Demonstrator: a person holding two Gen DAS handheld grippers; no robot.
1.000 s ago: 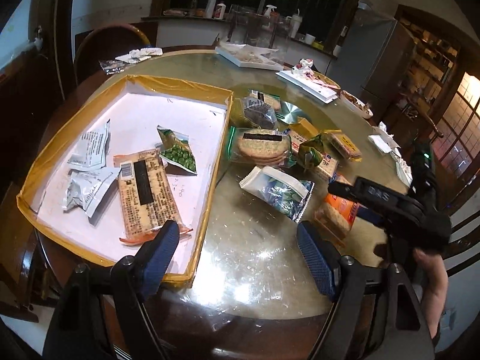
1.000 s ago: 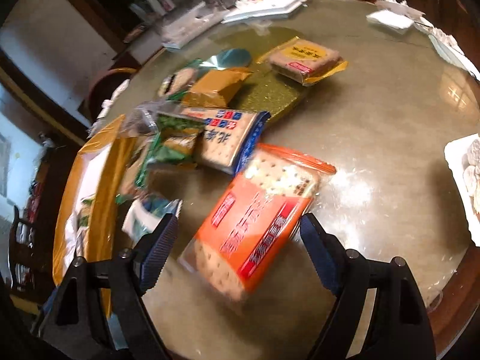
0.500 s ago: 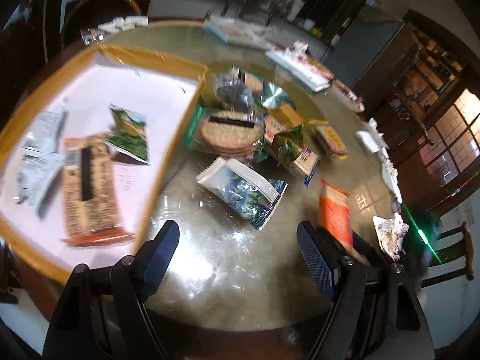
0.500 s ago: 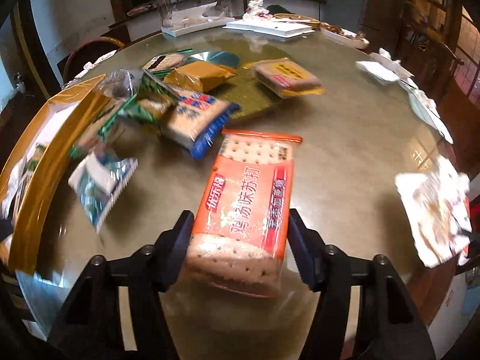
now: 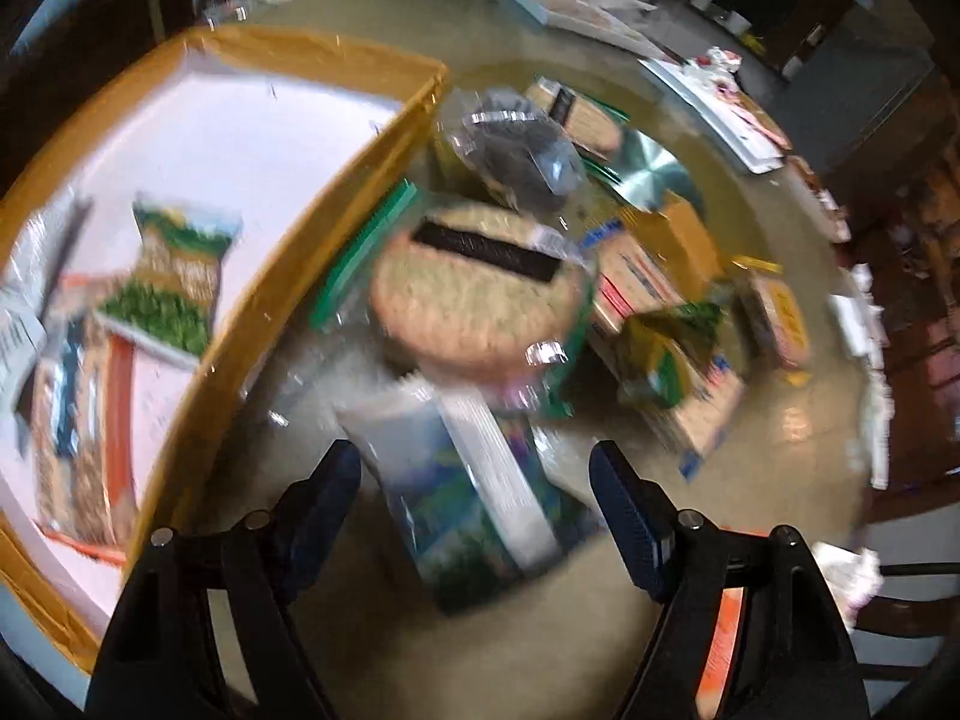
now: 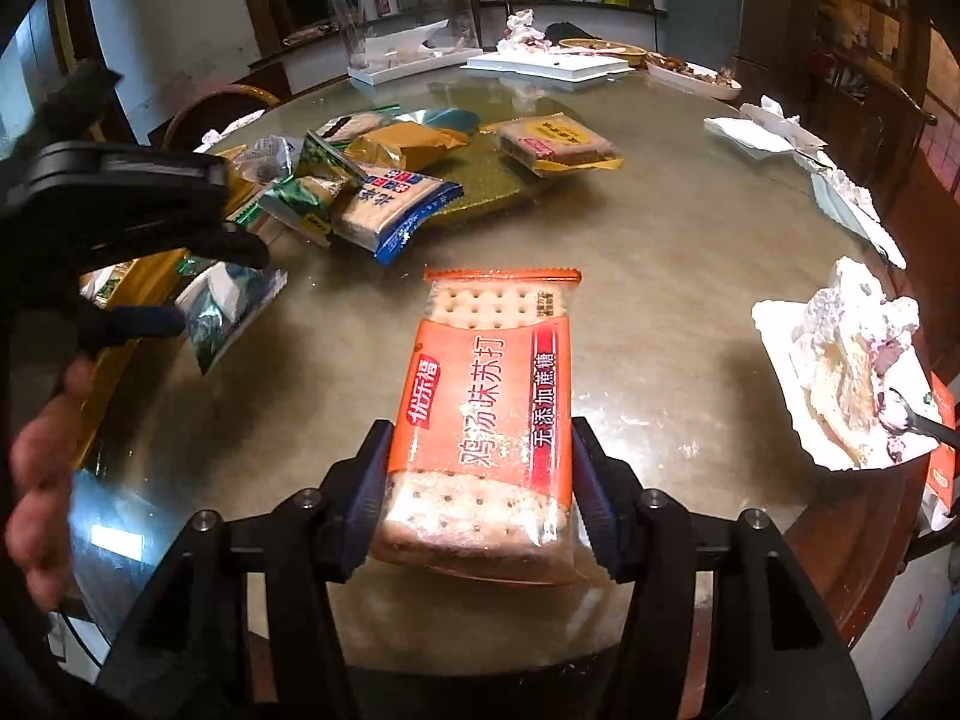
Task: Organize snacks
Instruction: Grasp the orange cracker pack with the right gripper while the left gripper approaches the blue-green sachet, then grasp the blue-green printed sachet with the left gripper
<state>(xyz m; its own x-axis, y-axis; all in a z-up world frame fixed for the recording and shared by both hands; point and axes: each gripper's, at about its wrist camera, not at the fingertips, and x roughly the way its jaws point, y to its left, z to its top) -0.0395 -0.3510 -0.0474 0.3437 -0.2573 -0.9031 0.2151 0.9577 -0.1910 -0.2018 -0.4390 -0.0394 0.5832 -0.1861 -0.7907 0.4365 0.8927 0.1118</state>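
Observation:
A blue-green snack packet with a white end (image 5: 480, 498) lies on the glass table between the fingers of my left gripper (image 5: 474, 462). The jaws are closing, but the pads stand clear of the packet. To its left is the yellow-rimmed white tray (image 5: 336, 204), which holds a green snack bag (image 5: 174, 276) and a long cracker pack (image 5: 72, 420). My right gripper (image 6: 480, 438) is closing, with both pads pressed on the near end of an orange cracker pack (image 6: 498, 360) that lies lengthwise away from me. In the right wrist view a person's hand (image 6: 42, 468) holds the left gripper over the blue-green packet (image 6: 228, 306).
A round cracker pack (image 5: 474, 294) and a heap of other snacks (image 6: 384, 204) lie just beyond the blue-green packet. A yellow-wrapped pack (image 6: 558, 141) sits farther back. A white plate with leftovers (image 6: 852, 372) is at the right edge, and white trays (image 6: 552, 63) at the far side.
The left gripper swung right and down, away from the tray, until the blue-green packet lay between its fingers. The right gripper closed on the orange cracker pack, which now points straight ahead.

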